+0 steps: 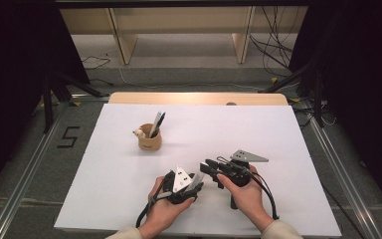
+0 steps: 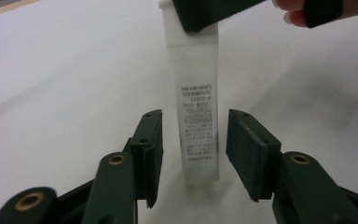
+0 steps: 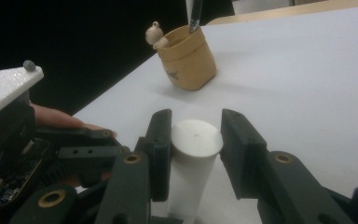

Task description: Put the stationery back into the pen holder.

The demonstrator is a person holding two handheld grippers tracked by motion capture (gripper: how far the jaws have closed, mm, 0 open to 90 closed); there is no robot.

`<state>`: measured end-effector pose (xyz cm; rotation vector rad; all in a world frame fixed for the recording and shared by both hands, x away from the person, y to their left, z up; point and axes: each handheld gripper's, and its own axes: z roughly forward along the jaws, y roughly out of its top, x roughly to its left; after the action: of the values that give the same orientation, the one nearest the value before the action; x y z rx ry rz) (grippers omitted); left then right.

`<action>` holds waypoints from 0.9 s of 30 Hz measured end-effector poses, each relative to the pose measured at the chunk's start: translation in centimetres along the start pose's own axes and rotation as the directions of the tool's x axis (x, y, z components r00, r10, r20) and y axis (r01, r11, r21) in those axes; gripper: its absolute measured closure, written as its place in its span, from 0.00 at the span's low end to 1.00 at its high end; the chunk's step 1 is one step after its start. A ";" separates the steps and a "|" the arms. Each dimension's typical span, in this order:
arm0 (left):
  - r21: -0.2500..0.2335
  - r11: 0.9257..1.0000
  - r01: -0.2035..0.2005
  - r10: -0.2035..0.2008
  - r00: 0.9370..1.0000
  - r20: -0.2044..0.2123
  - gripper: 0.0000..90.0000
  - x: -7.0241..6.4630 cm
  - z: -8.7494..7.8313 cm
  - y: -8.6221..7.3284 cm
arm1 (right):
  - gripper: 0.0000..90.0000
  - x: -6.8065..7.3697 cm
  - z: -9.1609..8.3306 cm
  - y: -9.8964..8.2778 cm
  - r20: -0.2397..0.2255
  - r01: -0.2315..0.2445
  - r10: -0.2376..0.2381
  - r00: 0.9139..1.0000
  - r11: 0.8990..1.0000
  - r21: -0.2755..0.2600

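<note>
A: From the high view, both hands are meeting near the table's (image 1: 278,129) front edge, left gripper (image 1: 195,185) beside right gripper (image 1: 210,168); the cup (image 1: 149,139) of pens is standing well apart.

B: In the left gripper view, the white tube (image 2: 196,116) is standing between spread jaws, with gaps on both sides.

A: In the right gripper view, the jaws are pinching its capped end (image 3: 196,138), though the right pad's contact is seemingly slight.

B: With one grip carrying it, the tube may be slipping or swinging.
</note>
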<state>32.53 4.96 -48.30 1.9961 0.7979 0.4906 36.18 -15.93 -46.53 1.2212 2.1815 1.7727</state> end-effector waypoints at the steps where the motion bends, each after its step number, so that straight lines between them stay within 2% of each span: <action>1: -0.004 1.000 0.000 0.000 1.000 0.000 0.62 0.0 0.0 0.1 | 0.73 0.1 0.0 0.0 0.002 0.015 -0.015 1.000 1.000 0.000; 5: -0.018 1.000 -0.003 0.003 1.000 -0.008 0.62 0.0 0.1 0.5 | 0.73 0.4 0.1 0.0 0.004 0.026 -0.026 1.000 1.000 -0.003; 8: -0.027 1.000 -0.007 0.006 1.000 -0.017 0.64 0.0 0.2 0.7 | 0.73 0.6 0.2 0.0 0.011 0.053 -0.053 0.999 0.999 0.001; 11: -0.028 1.000 -0.009 0.008 1.000 -0.015 0.65 0.1 0.3 0.8 | 0.73 0.6 0.2 0.0 0.012 0.057 -0.057 0.998 0.998 0.001; 19: -0.038 0.999 -0.004 0.003 1.000 -0.011 0.75 0.1 0.6 1.0 | 0.73 0.9 0.2 0.0 0.012 0.072 -0.072 0.997 0.997 -0.008; 27: -0.045 0.999 0.009 -0.009 1.000 -0.014 0.77 0.3 0.5 1.2 | 0.72 0.8 0.2 0.1 0.004 0.084 -0.084 0.996 0.996 -0.023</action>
<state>33.48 4.45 -47.49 1.9486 0.7971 0.5135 35.80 -15.30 -46.15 1.1088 2.1702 1.7579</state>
